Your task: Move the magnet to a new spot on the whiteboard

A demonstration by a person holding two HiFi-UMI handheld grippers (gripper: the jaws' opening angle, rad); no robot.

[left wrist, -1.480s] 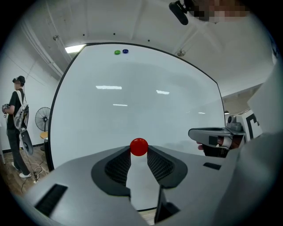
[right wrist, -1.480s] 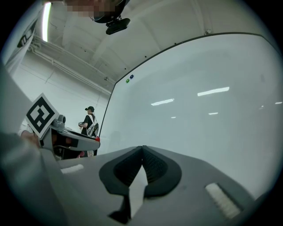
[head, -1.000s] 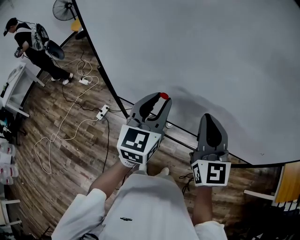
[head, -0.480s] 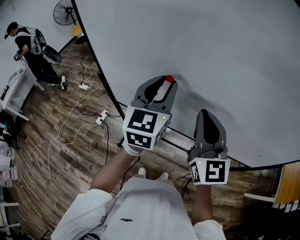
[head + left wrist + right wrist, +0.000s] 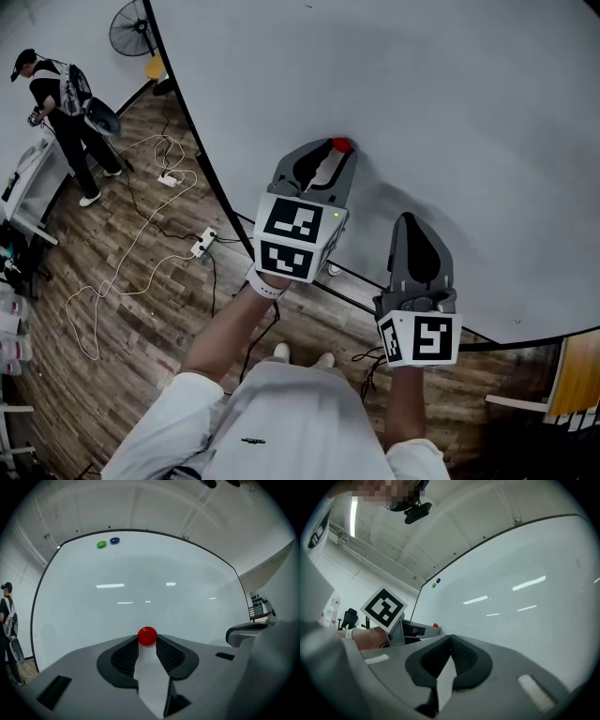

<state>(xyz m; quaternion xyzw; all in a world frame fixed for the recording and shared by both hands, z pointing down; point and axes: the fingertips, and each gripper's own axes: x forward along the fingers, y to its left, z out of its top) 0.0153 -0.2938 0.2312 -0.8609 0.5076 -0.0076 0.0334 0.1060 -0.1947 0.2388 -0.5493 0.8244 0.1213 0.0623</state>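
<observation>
A small round red magnet (image 5: 342,145) sits pinched between the tips of my left gripper (image 5: 337,150), held up at the white whiteboard (image 5: 441,84). In the left gripper view the red magnet (image 5: 147,636) shows at the very tip of the left gripper (image 5: 147,643), with the board filling the view behind; whether it touches the board I cannot tell. My right gripper (image 5: 414,225) hangs lower and to the right, near the board's bottom edge. Its jaws meet in the right gripper view (image 5: 451,639), with nothing between them.
A green magnet (image 5: 101,544) and a blue magnet (image 5: 115,540) sit near the board's top left. On the wooden floor lie white cables and a power strip (image 5: 202,246). A person (image 5: 58,94), a fan (image 5: 131,30) and a white table (image 5: 26,178) are at the far left.
My left gripper has carried the red magnet upward along the whiteboard and a little to the right. The right gripper has barely moved.
</observation>
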